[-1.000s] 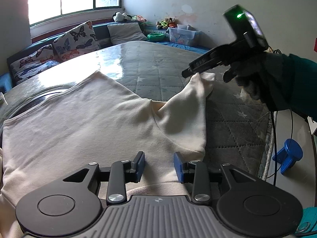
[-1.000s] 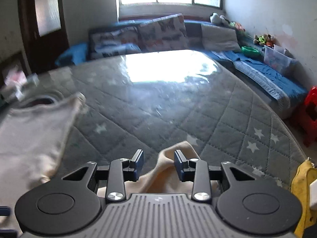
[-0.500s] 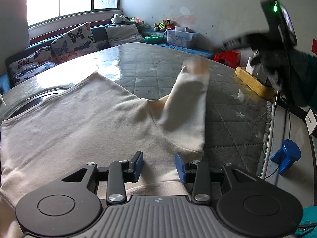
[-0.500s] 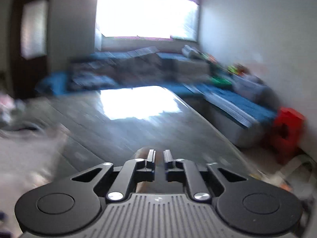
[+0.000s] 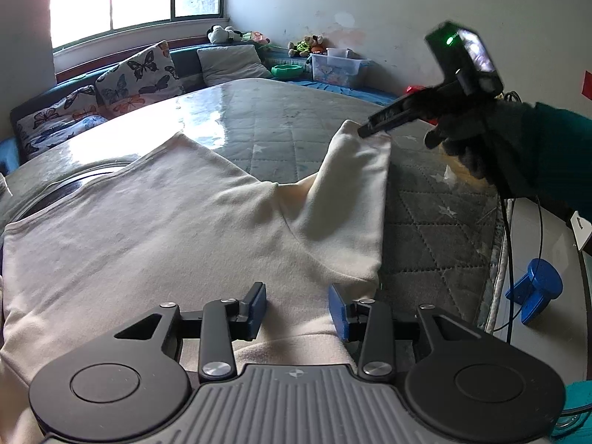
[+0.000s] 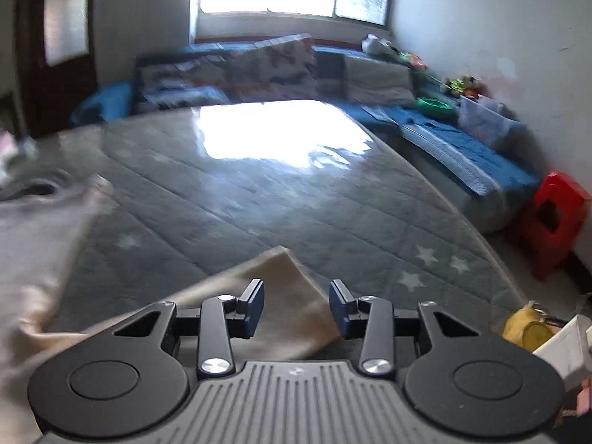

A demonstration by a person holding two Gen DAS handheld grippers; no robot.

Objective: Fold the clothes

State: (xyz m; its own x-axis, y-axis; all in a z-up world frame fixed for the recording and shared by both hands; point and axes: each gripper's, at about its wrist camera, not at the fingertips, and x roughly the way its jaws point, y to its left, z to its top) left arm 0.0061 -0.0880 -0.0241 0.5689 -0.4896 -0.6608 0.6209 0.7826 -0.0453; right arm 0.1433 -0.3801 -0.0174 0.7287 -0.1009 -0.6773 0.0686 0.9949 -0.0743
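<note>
A cream shirt [image 5: 155,229] lies spread on the grey quilted mattress [image 5: 281,122]. Its right sleeve [image 5: 351,185] stretches toward the right edge; the sleeve end also shows in the right wrist view [image 6: 281,281]. My left gripper [image 5: 297,309] is open and hovers over the shirt's near right part, holding nothing. My right gripper [image 6: 297,303] is open just above the sleeve end, with the cloth lying between and below its fingers. In the left wrist view the right gripper [image 5: 370,129] sits at the sleeve's cuff.
Butterfly pillows [image 5: 137,77], a grey cushion [image 5: 229,63], toys and a plastic box [image 5: 336,66] line the far bench. A red stool [image 6: 551,222] and a yellow object [image 6: 529,329] stand right of the mattress. A blue object [image 5: 536,292] and cables lie on the floor.
My right gripper was shut and swung away half a second ago; it is now open and back at the sleeve end. The sleeve lies more stretched out. My left gripper has stayed put.
</note>
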